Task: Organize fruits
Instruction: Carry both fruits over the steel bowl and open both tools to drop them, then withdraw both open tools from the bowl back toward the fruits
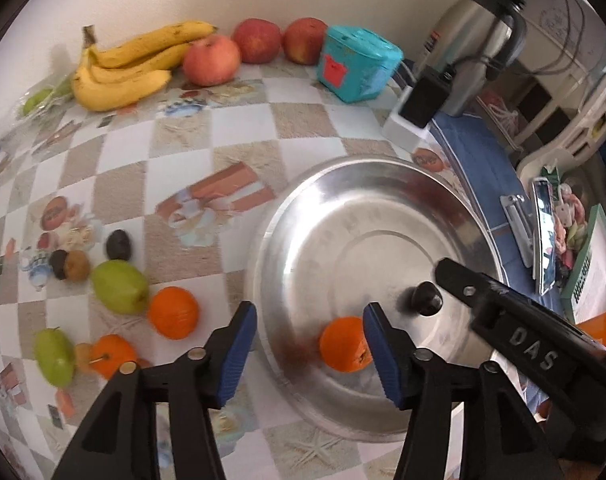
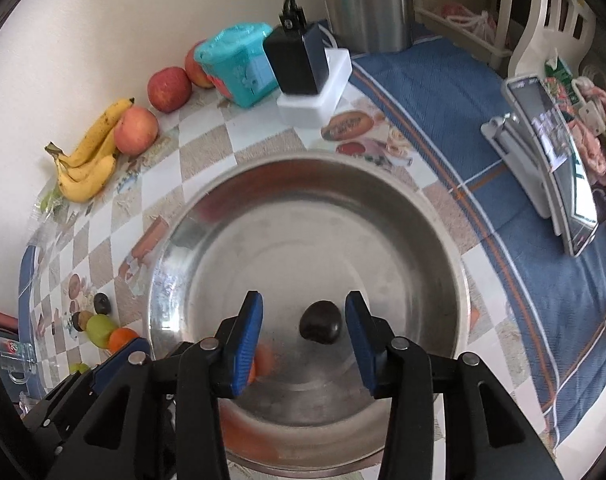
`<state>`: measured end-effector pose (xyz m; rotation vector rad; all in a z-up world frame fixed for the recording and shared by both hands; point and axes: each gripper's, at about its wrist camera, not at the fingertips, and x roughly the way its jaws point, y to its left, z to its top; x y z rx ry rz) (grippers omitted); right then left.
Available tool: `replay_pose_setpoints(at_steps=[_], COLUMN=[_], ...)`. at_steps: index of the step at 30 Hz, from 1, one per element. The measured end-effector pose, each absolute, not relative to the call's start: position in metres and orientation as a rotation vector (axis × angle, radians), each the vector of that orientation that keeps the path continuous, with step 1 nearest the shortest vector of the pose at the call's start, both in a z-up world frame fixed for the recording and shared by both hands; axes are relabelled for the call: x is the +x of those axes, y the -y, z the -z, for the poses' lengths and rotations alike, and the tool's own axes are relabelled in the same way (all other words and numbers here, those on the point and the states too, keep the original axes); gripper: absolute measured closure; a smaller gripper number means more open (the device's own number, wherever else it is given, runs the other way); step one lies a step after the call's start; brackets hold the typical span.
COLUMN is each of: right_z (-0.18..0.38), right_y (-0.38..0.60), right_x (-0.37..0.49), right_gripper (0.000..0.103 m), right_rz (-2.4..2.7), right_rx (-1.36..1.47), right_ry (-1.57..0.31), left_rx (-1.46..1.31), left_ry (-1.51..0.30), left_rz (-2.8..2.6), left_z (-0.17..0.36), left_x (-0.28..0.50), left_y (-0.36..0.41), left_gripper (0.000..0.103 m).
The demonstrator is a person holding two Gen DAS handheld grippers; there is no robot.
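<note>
Both grippers are hovering over the steel bowl [image 2: 309,216], jaws wide, holding nothing. Left gripper [image 1: 309,354] is sitting beside one orange [image 1: 343,344] in the bowl; right gripper [image 2: 303,334] is framing one dark fruit [image 2: 320,322]. Looks like drop-off. Next, probably fetching from lower left of the worktop [image 1: 239,128]: two oranges, two green fruits showing. Upper left: three apples, one banana bunch.

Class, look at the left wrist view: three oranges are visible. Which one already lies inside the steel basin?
The orange beside the left claw's right finger. The other two sit on the checked tablecloth near the green fruits.
</note>
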<state>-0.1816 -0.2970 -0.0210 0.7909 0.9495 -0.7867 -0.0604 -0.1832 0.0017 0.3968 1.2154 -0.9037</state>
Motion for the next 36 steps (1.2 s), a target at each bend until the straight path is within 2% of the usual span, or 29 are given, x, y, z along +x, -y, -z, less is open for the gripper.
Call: replay_pose_setpoints(at_steps=[16,22,34,36], right_z=[-0.001,0.003,0.003,0.008], right_y=[0.273,0.255,0.223,0.222], right_x=[-0.177,-0.166,-0.144,-0.142], right_gripper=[0.059,0.059,0.059,0.058], right_rz=[0.760,0.728,0.688,0.688], right_rx=[0.717,0.670,0.540,0.538], right_ry=[-0.952,-0.991,-1.034,-1.049], left_rx=[0.290,0.254,0.196,0.188], left_ry=[-1.226,-1.212,-1.225,-1.228], left_rz=[0.549,0.501,0.465,0.463], left_z=[-0.022,-0.030,-0.009,-0.008], left_x=[0.026,0.039,0.047,0.050], left_y=[0.085,0.054,0.019,0.016], left_gripper=[0.041,0.039,0.038,0.034])
